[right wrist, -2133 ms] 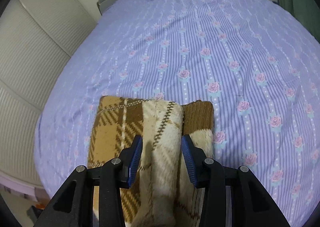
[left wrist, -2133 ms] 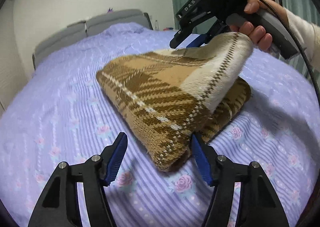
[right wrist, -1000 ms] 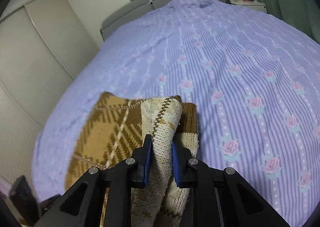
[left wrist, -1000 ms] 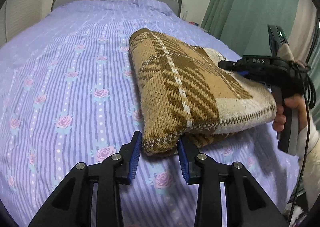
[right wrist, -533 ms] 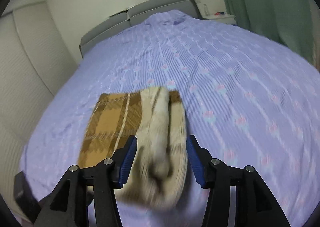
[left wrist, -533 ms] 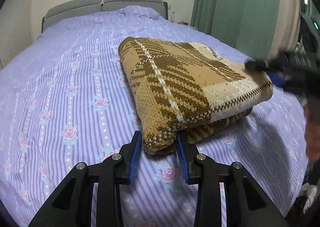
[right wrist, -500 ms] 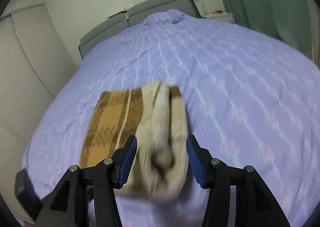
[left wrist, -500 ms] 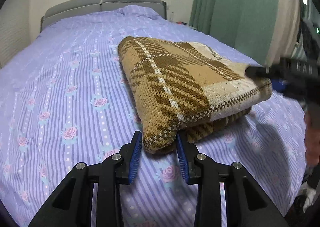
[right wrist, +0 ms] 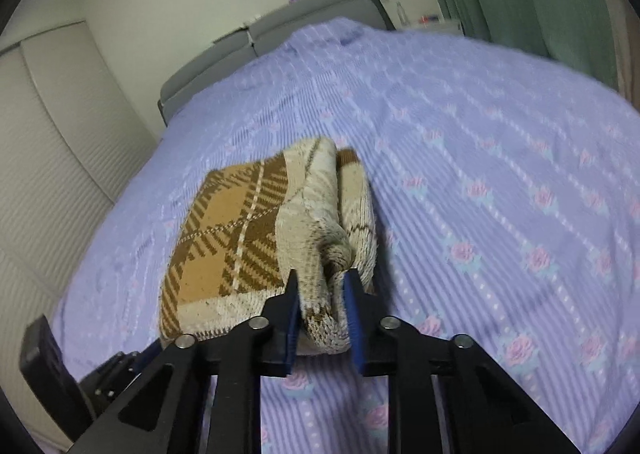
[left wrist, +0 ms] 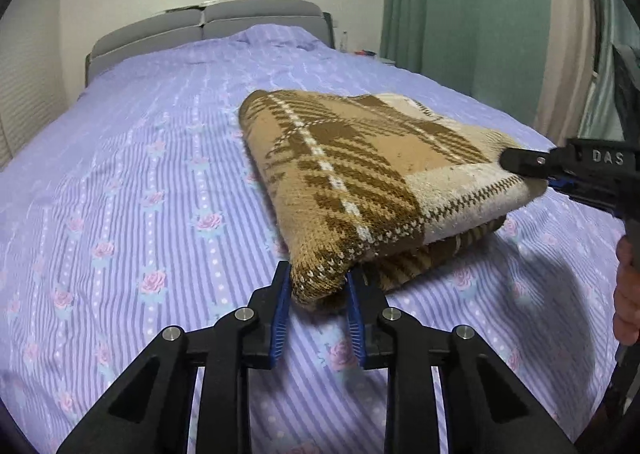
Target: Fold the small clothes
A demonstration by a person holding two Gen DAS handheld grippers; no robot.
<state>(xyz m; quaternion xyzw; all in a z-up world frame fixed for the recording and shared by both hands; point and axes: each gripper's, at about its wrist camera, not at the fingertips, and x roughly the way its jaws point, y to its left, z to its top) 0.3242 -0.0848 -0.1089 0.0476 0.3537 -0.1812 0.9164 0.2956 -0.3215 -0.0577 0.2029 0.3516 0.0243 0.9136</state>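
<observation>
A brown and cream plaid knit garment (left wrist: 360, 166) lies folded over on the purple floral bedspread (left wrist: 140, 174). My left gripper (left wrist: 316, 294) is shut on its near brown corner. My right gripper (right wrist: 322, 306) is shut on the cream hem corner of the garment (right wrist: 240, 238), held just above the bed. In the left wrist view the right gripper (left wrist: 532, 170) shows at the garment's right corner.
A grey headboard (left wrist: 208, 26) stands at the far end of the bed. Green curtains (left wrist: 460, 6) hang on the right. A white slatted wardrobe (right wrist: 48, 142) is on the left. A nightstand (right wrist: 432, 24) with small items sits by the curtain.
My right gripper, open around the cream hem half a second ago, has closed on it. My left gripper keeps its hold on the brown corner. The garment has settled lower and flatter.
</observation>
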